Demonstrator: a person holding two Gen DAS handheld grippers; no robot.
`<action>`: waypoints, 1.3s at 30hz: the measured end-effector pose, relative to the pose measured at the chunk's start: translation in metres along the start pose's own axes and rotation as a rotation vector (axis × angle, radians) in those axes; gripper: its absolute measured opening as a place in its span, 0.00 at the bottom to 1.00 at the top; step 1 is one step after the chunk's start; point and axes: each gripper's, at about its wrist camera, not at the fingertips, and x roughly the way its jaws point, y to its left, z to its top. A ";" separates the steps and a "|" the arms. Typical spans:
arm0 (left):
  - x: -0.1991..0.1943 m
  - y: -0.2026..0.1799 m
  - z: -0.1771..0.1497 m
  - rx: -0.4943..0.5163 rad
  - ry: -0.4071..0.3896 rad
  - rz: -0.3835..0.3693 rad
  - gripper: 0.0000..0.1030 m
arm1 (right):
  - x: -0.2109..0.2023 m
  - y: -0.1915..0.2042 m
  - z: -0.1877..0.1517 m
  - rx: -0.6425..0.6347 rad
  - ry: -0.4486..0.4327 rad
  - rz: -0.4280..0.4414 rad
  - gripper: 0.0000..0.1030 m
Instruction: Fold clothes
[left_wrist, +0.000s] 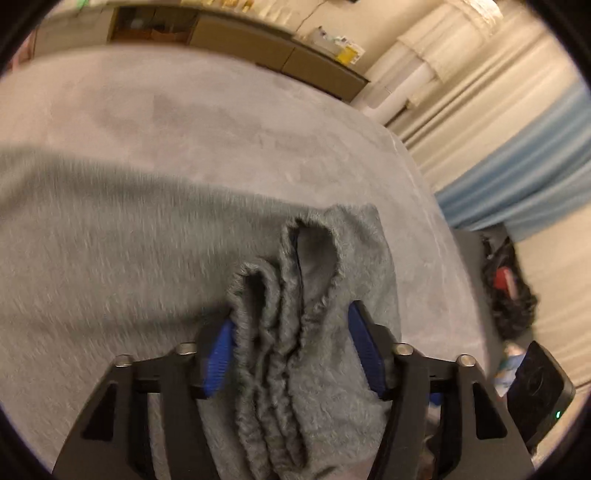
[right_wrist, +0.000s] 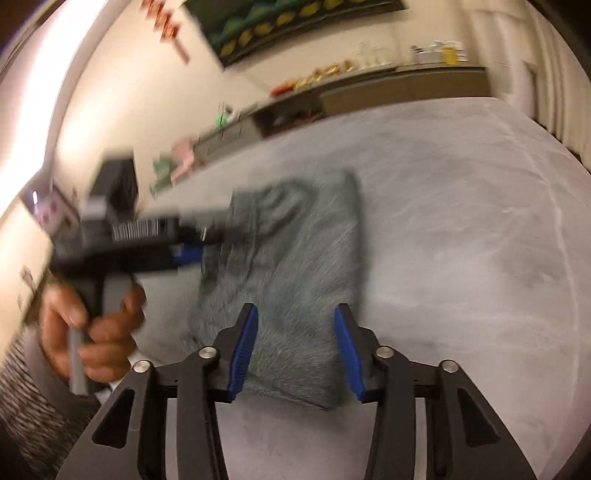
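The garment (right_wrist: 291, 258) is a grey-green, fuzzy knit piece, folded into a rough rectangle and lying flat on the pale grey surface (right_wrist: 461, 229). At one end its edges (left_wrist: 280, 295) bunch into thick rolled folds with an open loop.

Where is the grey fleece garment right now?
The grey fleece garment lies folded on the grey table, bunched between the open left gripper fingers, just ahead of the right gripper.
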 end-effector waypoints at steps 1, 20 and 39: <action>0.000 -0.005 0.001 0.034 -0.002 0.048 0.21 | 0.006 0.004 -0.001 -0.015 0.041 -0.006 0.39; -0.014 -0.055 -0.056 0.328 0.084 0.197 0.38 | -0.052 0.019 -0.034 -0.005 0.062 -0.015 0.38; 0.076 -0.152 0.014 0.419 0.323 0.356 0.77 | -0.133 0.024 -0.042 0.026 -0.016 0.012 0.14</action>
